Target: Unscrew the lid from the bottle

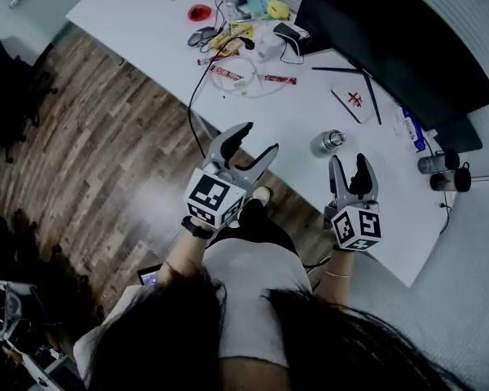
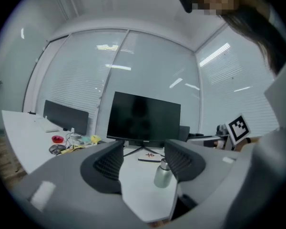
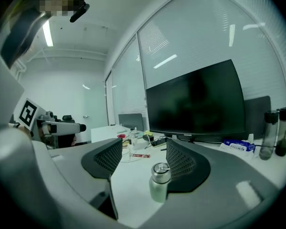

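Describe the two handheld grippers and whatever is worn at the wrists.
The left gripper and the right gripper both have grey curved jaws lined with dark mesh-textured pads. Each carries a white cube with black square markers. A dark wristband sits on the left wrist and a thin bracelet on the right.

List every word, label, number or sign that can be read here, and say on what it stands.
Nothing can be read.
Monitor: logo on its lower edge, too small.
Blue packet: print, blurred.
White card: red sign, not legible.
Cubes: square markers only, no words.
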The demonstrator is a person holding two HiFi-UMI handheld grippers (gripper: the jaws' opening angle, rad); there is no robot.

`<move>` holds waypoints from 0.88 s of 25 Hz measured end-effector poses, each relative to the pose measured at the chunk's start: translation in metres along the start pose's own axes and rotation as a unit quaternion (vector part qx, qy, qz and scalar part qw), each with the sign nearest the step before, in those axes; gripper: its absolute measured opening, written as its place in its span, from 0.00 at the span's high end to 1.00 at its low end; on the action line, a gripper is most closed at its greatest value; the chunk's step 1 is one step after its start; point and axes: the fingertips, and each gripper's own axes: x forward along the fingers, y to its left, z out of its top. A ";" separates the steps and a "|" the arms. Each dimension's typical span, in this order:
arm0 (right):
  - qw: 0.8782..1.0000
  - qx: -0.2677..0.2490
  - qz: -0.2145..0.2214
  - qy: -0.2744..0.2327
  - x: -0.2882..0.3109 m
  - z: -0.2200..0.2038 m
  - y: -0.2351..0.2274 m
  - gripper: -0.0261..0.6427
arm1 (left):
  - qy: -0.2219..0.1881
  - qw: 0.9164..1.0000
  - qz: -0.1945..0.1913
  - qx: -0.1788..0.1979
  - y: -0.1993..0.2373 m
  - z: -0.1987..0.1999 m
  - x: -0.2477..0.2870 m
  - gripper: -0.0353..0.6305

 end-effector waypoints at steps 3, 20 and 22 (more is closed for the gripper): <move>1.000 0.006 -0.022 -0.004 0.013 0.006 -0.024 0.57 | 0.002 0.999 -0.034 0.009 0.000 0.010 0.042 0.51; 0.999 0.024 -0.041 -0.015 0.046 0.022 -0.081 0.57 | 0.004 0.988 -0.152 0.018 -0.022 0.030 0.180 0.50; 0.999 0.024 -0.044 -0.013 0.045 0.021 -0.081 0.57 | 0.004 0.986 -0.167 0.015 -0.026 0.029 0.184 0.50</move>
